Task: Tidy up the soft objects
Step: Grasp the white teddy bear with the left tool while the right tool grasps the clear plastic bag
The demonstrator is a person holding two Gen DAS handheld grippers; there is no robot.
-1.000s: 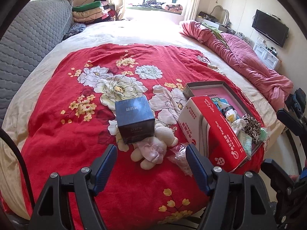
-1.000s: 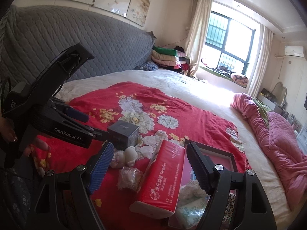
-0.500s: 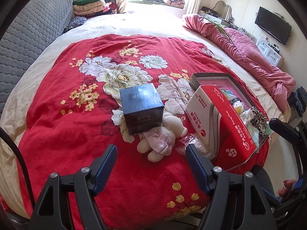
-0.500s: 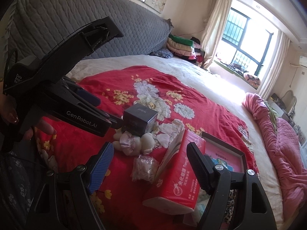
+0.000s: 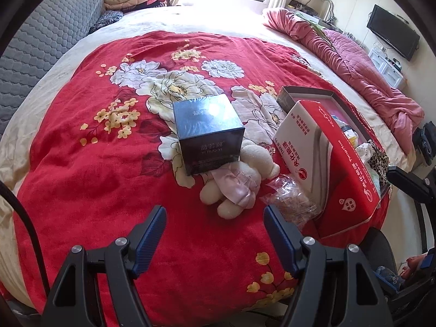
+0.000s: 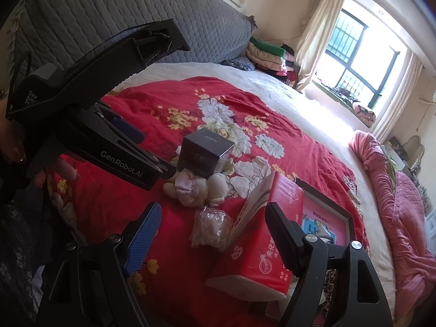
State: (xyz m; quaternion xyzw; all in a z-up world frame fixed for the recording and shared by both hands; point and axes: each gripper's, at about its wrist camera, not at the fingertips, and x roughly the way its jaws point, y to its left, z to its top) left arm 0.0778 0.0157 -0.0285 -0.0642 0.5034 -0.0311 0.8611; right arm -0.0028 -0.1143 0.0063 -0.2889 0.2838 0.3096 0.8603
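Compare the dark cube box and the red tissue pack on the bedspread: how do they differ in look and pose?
The dark cube box is navy and glossy, with pale lettering; the red tissue pack is red and white, and longer. The box sits squarely on the red floral bedspread, against the plush toy; the pack is tilted, leaning on the open tray. Both lie ahead of open grippers, untouched.

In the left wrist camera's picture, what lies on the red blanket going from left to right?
Dark blue box → cream plush toy → crinkly clear bag → red tissue pack → open tray of small items behind it, reaching furthest right.
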